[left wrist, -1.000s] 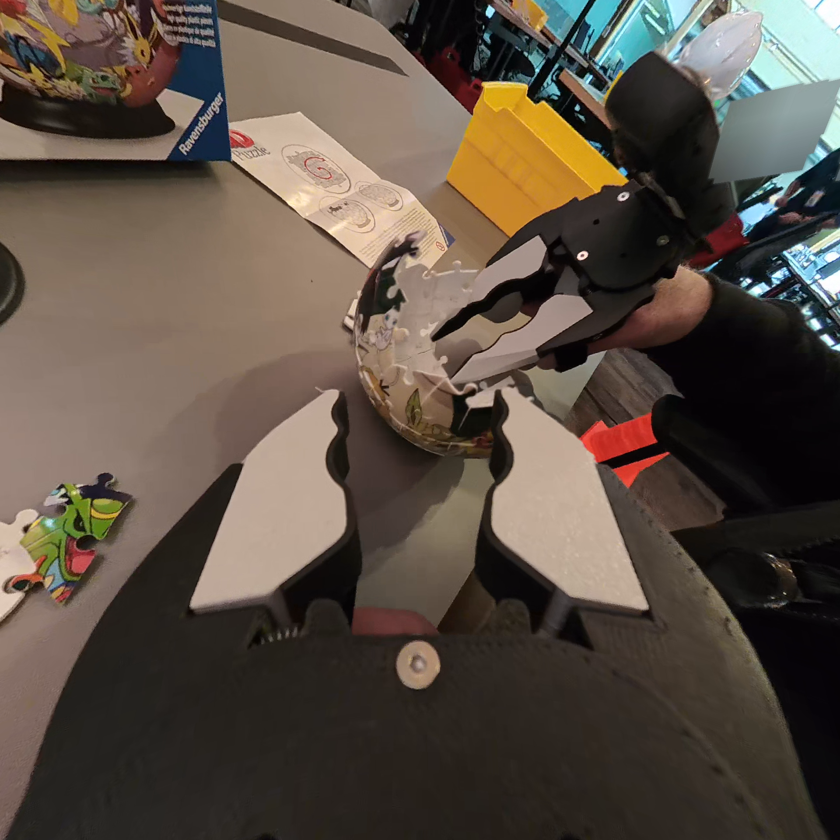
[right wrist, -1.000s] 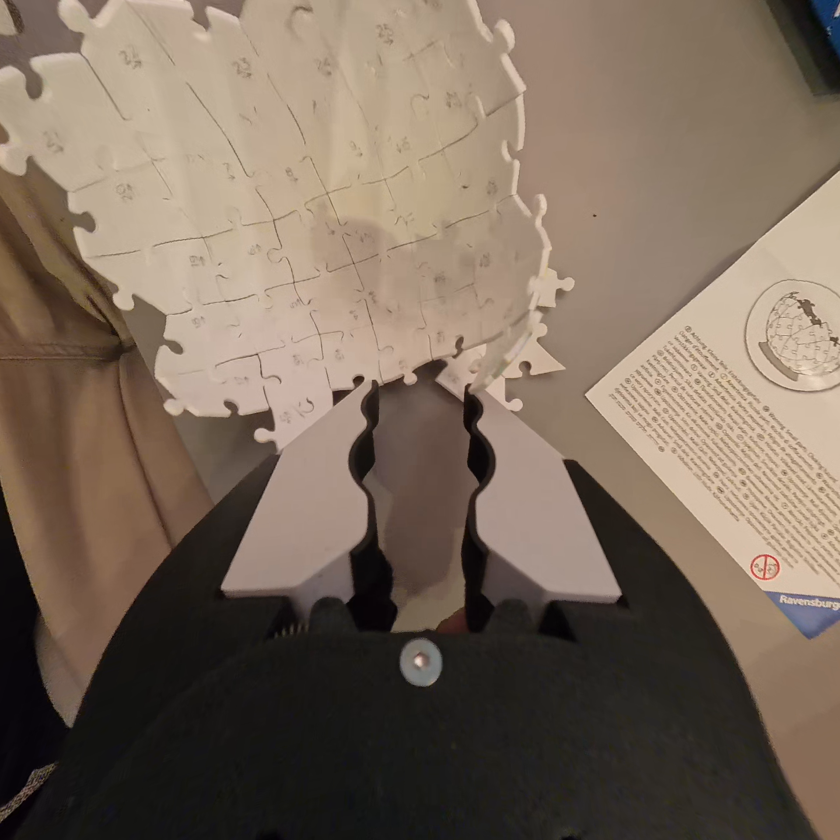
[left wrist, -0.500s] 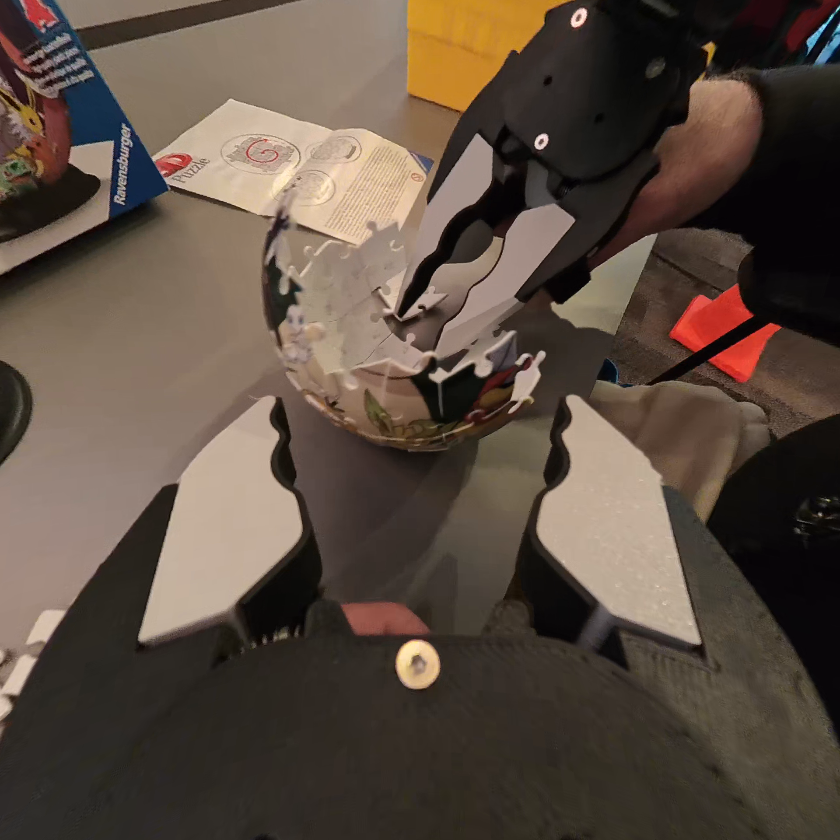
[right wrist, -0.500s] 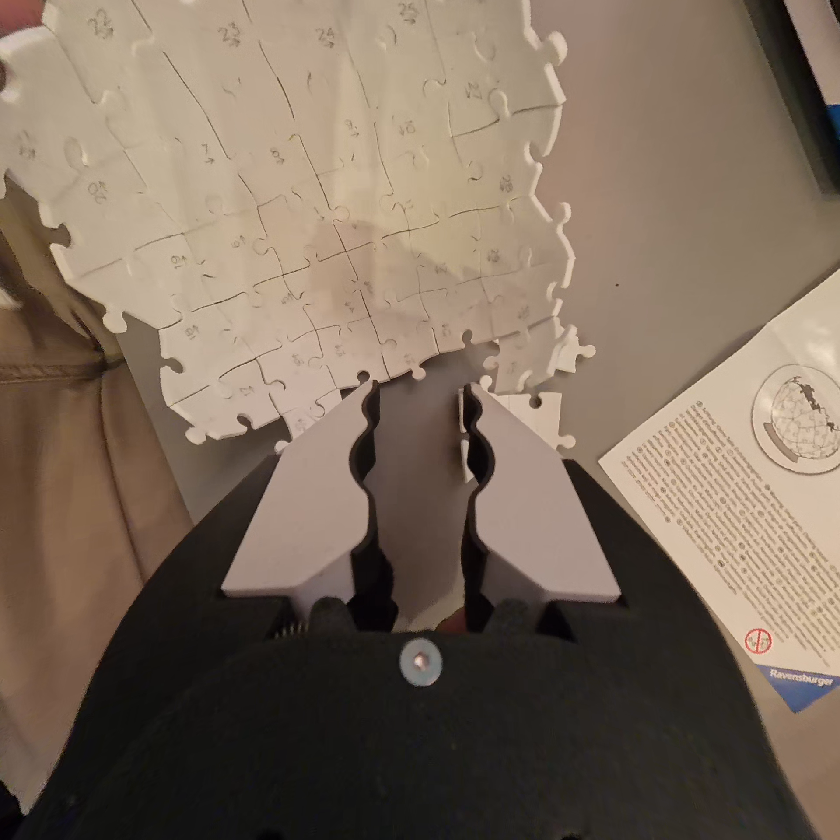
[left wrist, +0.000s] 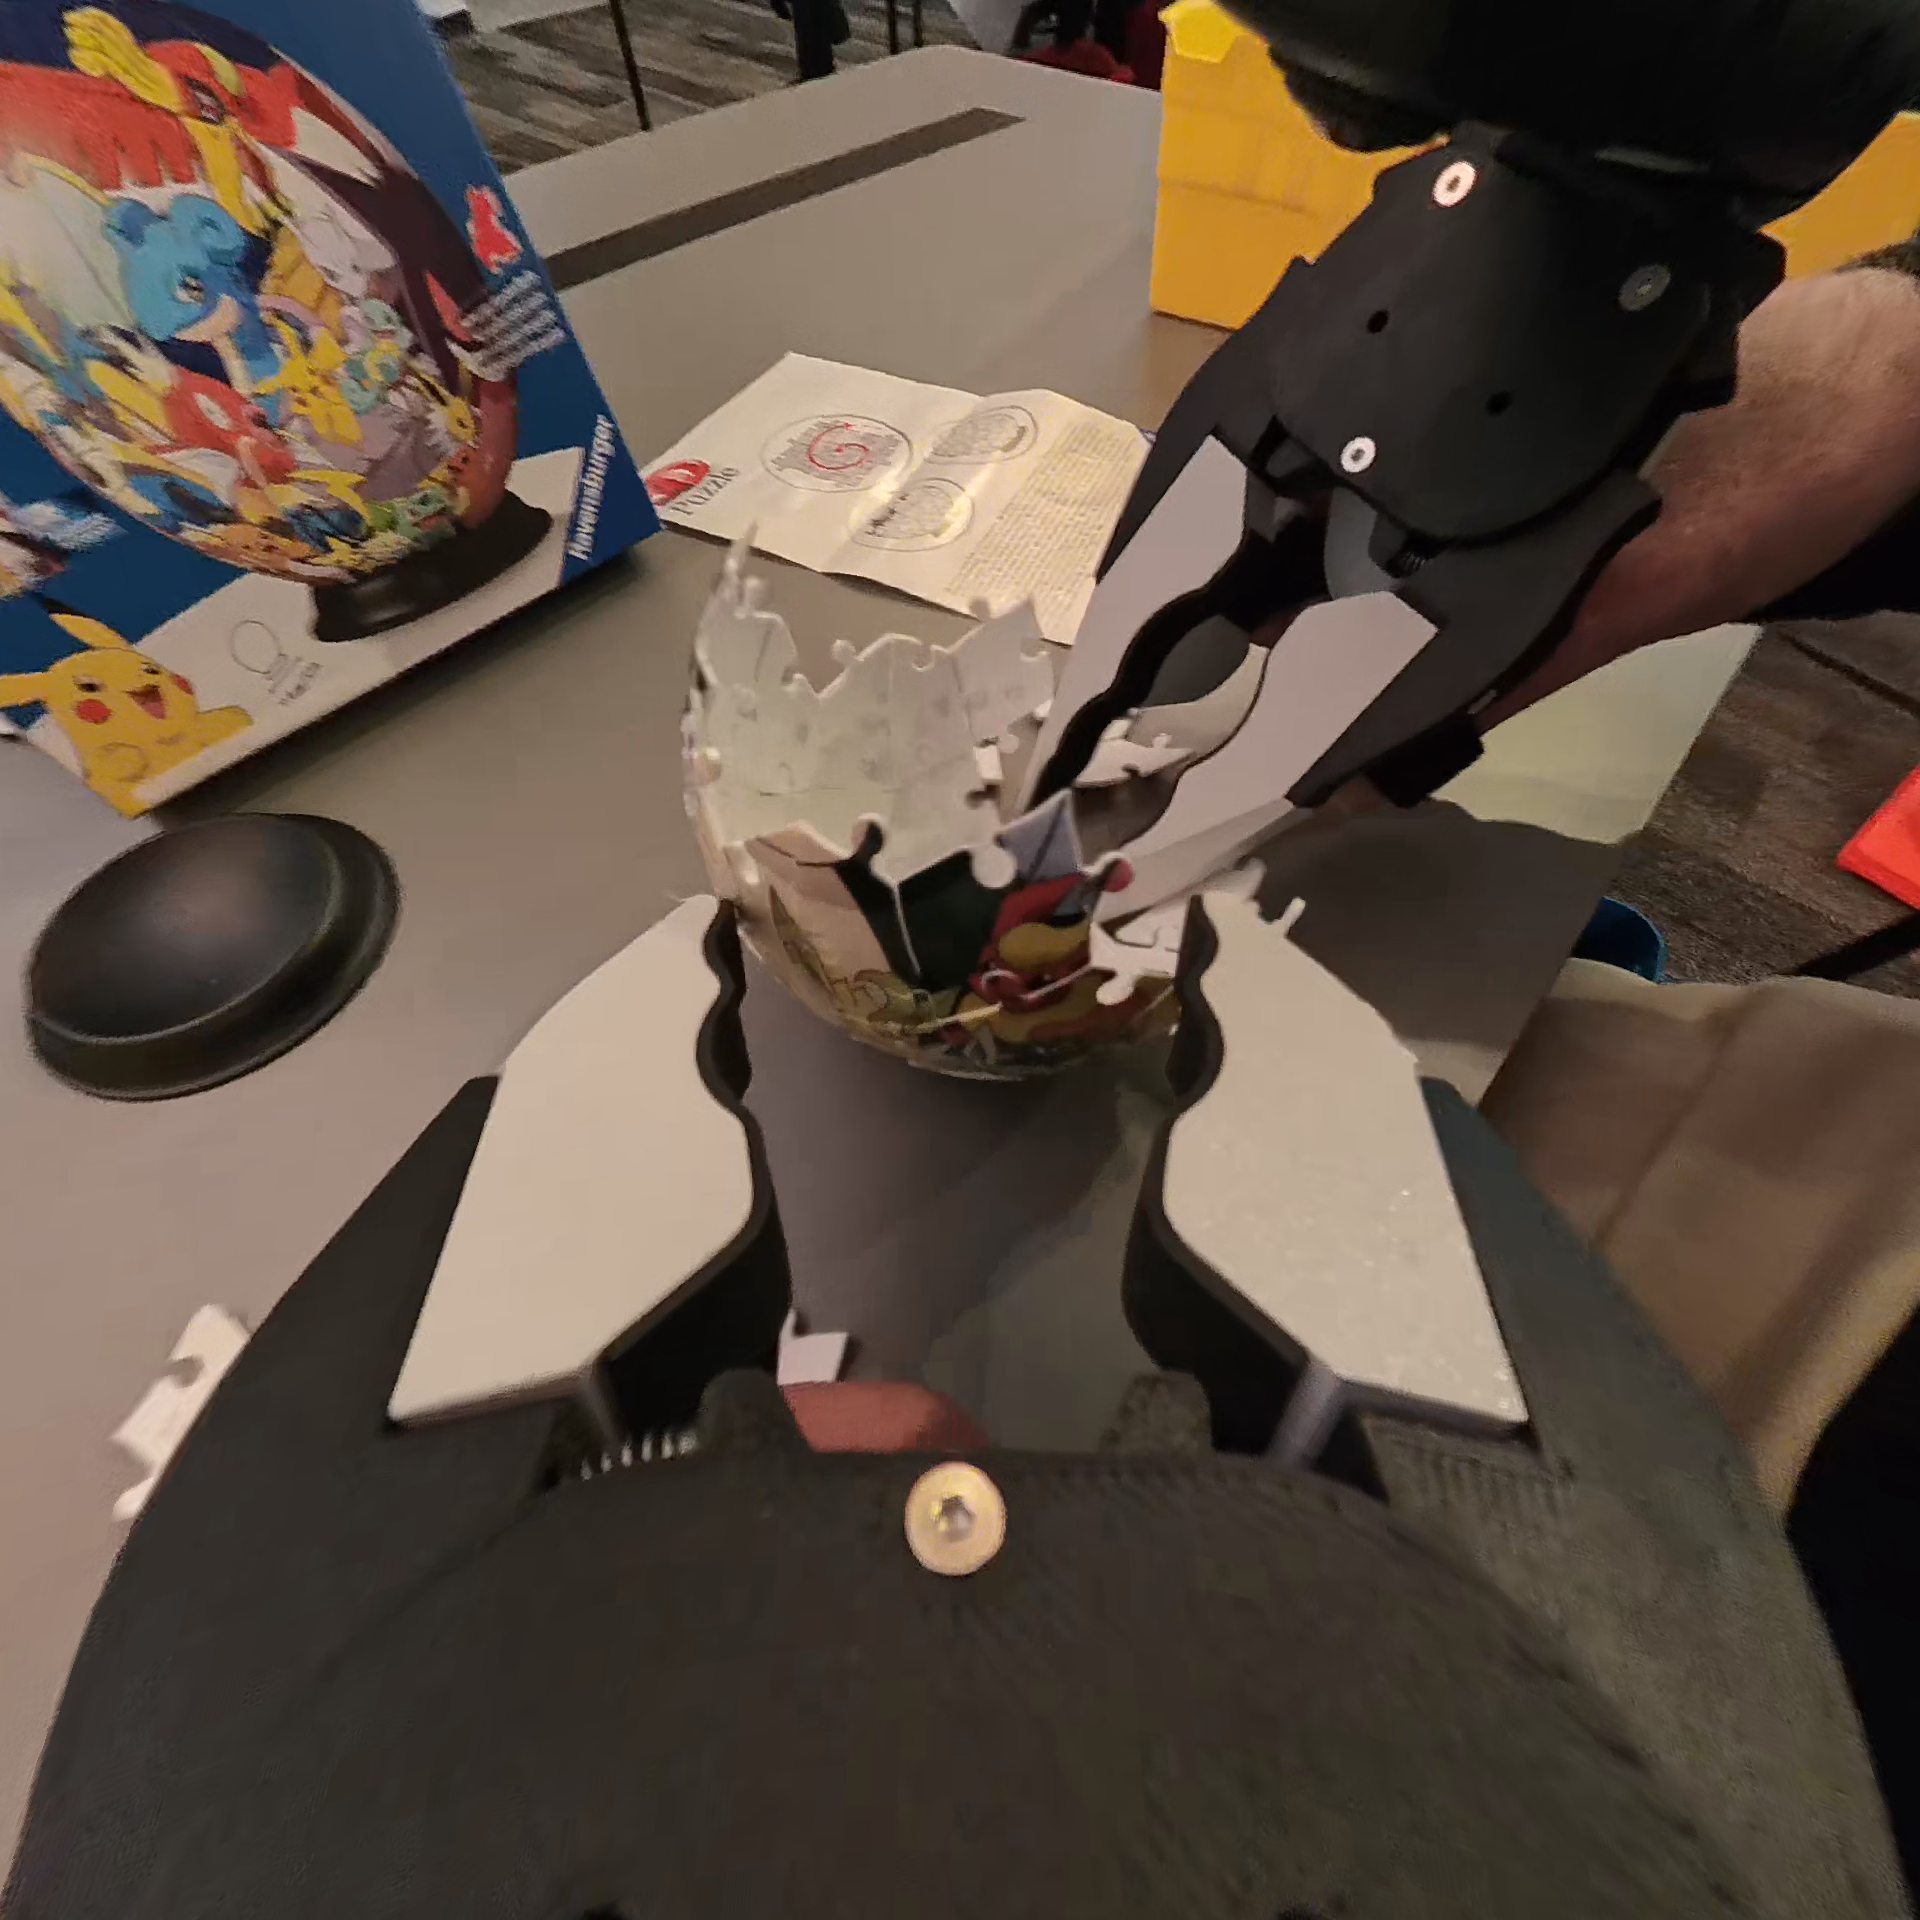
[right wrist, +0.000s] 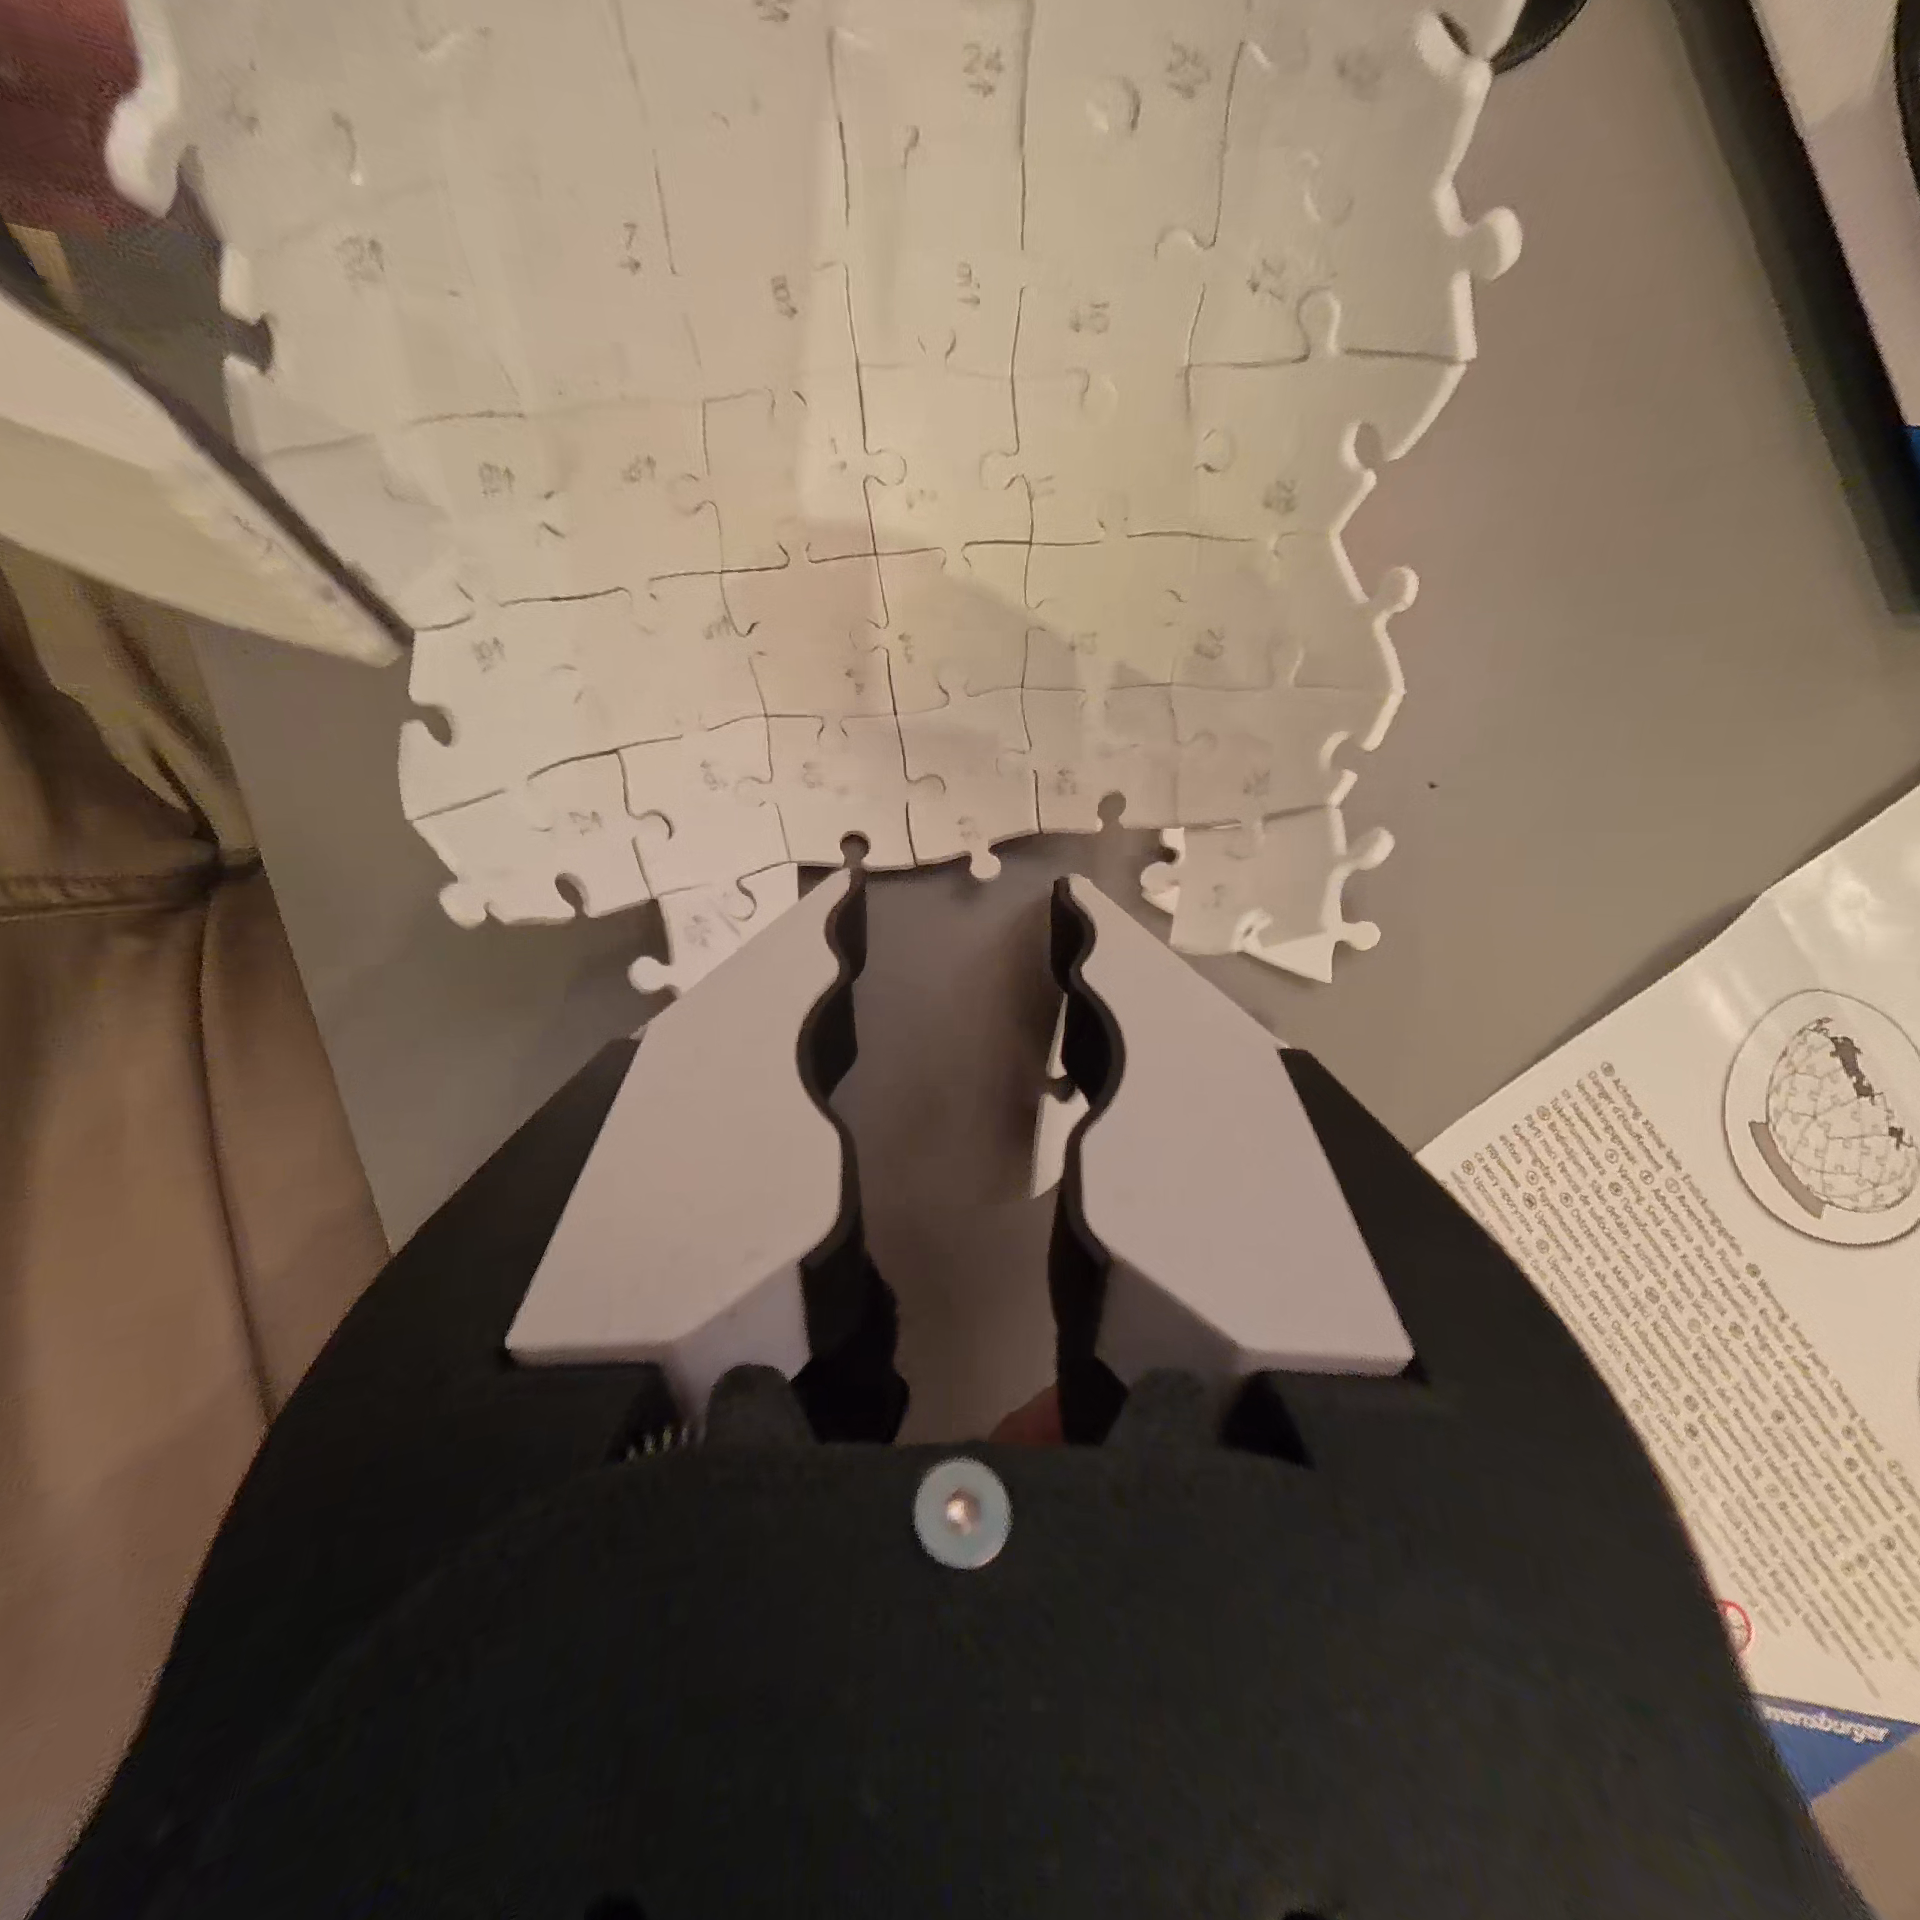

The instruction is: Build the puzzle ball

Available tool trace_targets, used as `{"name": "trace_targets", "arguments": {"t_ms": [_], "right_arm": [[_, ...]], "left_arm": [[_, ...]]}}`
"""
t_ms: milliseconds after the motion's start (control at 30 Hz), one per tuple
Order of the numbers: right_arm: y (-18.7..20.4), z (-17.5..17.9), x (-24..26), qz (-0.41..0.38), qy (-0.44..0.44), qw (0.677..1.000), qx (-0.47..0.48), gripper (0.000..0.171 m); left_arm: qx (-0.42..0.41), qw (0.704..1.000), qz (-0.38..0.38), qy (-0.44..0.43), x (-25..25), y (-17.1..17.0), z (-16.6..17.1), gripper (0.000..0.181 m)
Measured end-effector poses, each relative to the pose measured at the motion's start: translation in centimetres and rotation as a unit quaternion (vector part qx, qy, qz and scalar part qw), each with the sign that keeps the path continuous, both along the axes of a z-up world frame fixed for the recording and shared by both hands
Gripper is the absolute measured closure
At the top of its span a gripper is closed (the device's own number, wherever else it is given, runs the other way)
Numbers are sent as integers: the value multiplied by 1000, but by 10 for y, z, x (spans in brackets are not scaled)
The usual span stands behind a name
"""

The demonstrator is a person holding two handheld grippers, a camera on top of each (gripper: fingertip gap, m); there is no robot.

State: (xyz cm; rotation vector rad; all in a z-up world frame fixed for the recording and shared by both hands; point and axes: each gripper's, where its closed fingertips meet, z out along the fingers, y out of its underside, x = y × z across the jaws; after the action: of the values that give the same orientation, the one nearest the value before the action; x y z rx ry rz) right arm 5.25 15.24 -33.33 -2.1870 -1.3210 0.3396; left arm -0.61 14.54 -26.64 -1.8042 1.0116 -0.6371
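Left gripper (left wrist: pixel 961 925): one, released, jaws spread wide on either side of the near wall of the puzzle ball, holding nothing; whether the fingertips touch the shell cannot be told.
Right gripper (right wrist: pixel 954 883): one, jaws parted with a clear gap and not clenched; a white puzzle piece (right wrist: pixel 1055 1127) lies against the inner face of one finger, and whether it is gripped cannot be told. In the left wrist view this gripper (left wrist: pixel 1153 831) reaches down from the upper right, its tips at the open rim of the shell.
Hand: a person's hand (left wrist: pixel 1797 436) holds the right gripper, with a dark sleeve behind it.
Puzzle ball (left wrist: pixel 914 821): one, a half-built open shell resting on the grey surface (left wrist: pixel 499 831), white inside, coloured print outside, jagged rim upward. From the right wrist view its white numbered inside (right wrist: pixel 831 416) fills the upper picture.
Loose pieces: two white ones on the surface near the left gripper's base (left wrist: pixel 177 1392) (left wrist: pixel 816 1356).
Stand (left wrist: pixel 208 951): one black round base, left of the ball, apart from it.
Box (left wrist: pixel 260 384): one, with a picture of a finished ball, far left.
Leaflet (left wrist: pixel 904 488): one, flat behind the ball.
Yellow bin (left wrist: pixel 1236 218): one, far right; contents hidden.
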Motion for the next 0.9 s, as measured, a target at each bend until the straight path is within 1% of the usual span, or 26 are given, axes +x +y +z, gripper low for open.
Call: {"name": "trace_targets", "arguments": {"t_ms": [67, 133, 200, 233, 267, 300, 333, 400, 533, 567, 633, 700, 800, 900], "right_arm": [[0, 0, -1, 0, 1, 1000, 0, 138], [0, 0, -1, 1, 3, 1000, 0, 138], [-1, 0, -3, 2, 5, 1000, -1, 139], [-1, 0, -3, 3, 5, 1000, 0, 140], [-1, 0, -4, 3, 5, 1000, 1, 140], [-1, 0, -4, 3, 5, 1000, 1, 140], [-2, 0, -4, 3, 5, 1000, 1, 141], [-2, 0, -6, 5, 6, 1000, 1, 142], [-3, 0, -6, 2, 3, 1000, -1, 142], [-3, 0, -6, 2, 3, 1000, 0, 142], [-4, 0, -6, 2, 4, 1000, 1, 142], [-3, 0, -6, 1, 4, 1000, 1, 142], [-4, 0, -6, 4, 5, 1000, 2, 142], [-4, 0, -5, 4, 7, 1000, 2, 142]], "left_arm": [[31, 999, 24, 0, -6, 1, 10, 103], [68, 997, 34, -3, -7, -5, 24, 106], [137, 990, 42, 13, -8, -16, 40, 113], [189, 981, 35, 22, -5, -27, 51, 120], [225, 974, 12, 31, 3, -41, 58, 127], [229, 972, -26, 46, 15, -57, 55, 136], [216, 972, -58, 67, 26, -70, 47, 138], [188, 973, -77, 108, 40, -78, 28, 140], [94, 976, -69, 184, 48, -65, -12, 135], [79, 974, -67, 202, 48, -62, -20, 133], [66, 971, -65, 219, 49, -59, -30, 136], [29, 966, -72, 248, 48, -60, -47, 136], [18, 957, -76, 279, 46, -61, -58, 133], [23, 953, -83, 291, 46, -62, -62, 132]]}}
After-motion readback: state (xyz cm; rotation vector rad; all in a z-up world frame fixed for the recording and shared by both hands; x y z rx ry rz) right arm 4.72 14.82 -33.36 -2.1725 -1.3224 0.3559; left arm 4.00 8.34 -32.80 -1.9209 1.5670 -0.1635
